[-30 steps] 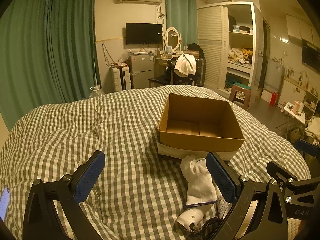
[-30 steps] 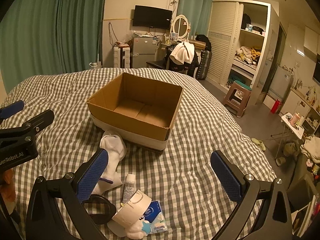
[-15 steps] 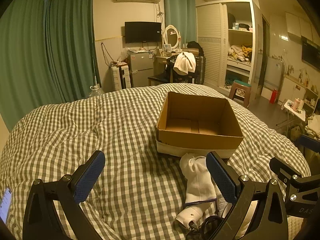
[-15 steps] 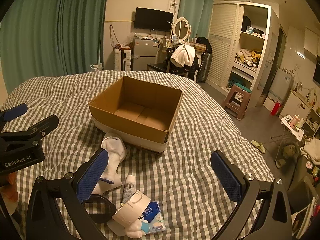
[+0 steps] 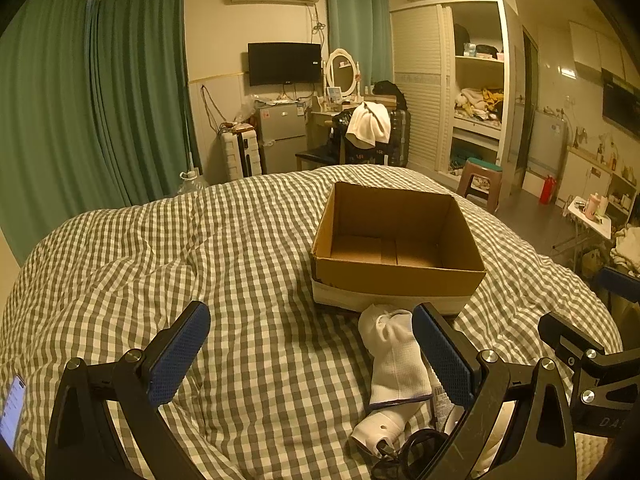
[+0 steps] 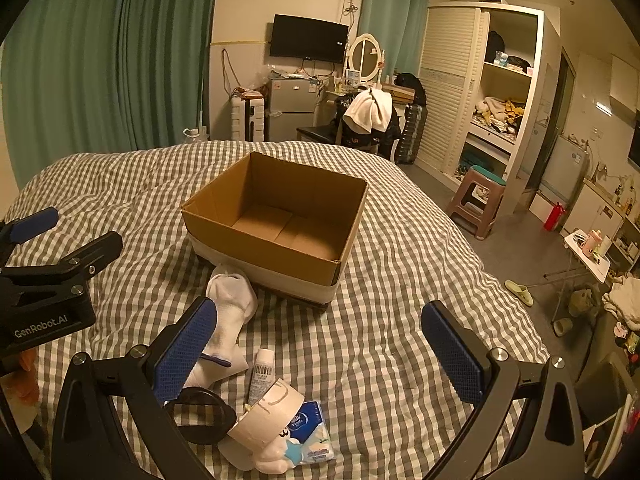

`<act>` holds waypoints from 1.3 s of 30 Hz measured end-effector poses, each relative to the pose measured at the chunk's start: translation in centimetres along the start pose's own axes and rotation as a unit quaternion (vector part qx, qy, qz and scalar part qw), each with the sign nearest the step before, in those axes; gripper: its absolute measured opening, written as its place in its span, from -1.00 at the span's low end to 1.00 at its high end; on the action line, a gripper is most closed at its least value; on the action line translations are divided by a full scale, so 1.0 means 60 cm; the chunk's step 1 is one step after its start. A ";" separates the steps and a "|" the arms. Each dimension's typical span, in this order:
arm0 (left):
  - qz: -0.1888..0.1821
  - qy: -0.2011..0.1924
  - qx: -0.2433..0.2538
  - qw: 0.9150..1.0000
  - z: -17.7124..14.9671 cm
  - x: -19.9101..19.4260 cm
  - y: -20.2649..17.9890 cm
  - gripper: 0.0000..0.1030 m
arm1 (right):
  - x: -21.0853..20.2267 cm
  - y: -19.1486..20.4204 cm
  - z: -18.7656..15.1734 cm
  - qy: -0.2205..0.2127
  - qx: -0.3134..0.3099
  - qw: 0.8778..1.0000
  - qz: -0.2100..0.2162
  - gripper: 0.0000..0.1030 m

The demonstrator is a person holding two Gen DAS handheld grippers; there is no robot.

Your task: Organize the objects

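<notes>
Both claws hang over the checked bed (image 6: 400, 280) with nothing gripped: the left claw (image 5: 310, 354) has its blue pads spread wide, and the right claw (image 6: 320, 348) is just as wide apart. The cardboard box (image 6: 276, 224) sits empty at the centre of both views. The loose things lie in a cluster at the lower middle of the right wrist view, just in front of the box: a white sock (image 6: 228, 320) touching its near wall, a small tube (image 6: 262, 372), a white cup-like piece (image 6: 268, 412), a blue tissue pack (image 6: 310, 432) and a black ring-shaped item (image 6: 200, 420). The step in hand looks like choosing the first pick. The sock seems the best start, since it lies apart from the pile. Straddle its bunched end, press slightly into the soft bedding, and close fully, because limp cloth may slip. Lift clear of the box rim before releasing.
</notes>
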State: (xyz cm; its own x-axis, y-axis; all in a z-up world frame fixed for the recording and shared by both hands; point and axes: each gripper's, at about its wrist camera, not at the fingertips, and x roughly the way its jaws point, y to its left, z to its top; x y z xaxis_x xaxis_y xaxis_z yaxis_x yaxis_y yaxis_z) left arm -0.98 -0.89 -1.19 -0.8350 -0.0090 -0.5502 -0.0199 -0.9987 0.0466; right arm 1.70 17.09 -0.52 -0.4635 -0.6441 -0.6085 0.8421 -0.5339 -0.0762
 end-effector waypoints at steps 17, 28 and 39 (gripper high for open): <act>0.002 0.043 0.014 0.999 -0.017 0.024 0.028 1.00 | 0.020 0.019 -0.013 0.037 -0.015 0.999 -0.010 0.94; -0.026 0.136 0.025 0.990 -0.084 0.113 0.035 1.00 | 0.095 0.038 -0.067 0.144 0.007 0.990 0.000 0.89; -0.059 0.154 0.035 0.986 -0.074 0.157 -0.004 1.00 | 0.153 0.044 -0.104 0.205 0.011 0.978 0.048 -0.34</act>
State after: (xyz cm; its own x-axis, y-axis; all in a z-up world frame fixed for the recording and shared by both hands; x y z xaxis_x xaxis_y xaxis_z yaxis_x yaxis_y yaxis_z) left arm -6.39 -0.96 -10.09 -0.6177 0.0814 -0.7822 -0.1538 -0.9879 0.0186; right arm 1.37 13.19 -11.20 -0.2292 -0.4205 -0.8779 0.8676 -0.4971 0.0115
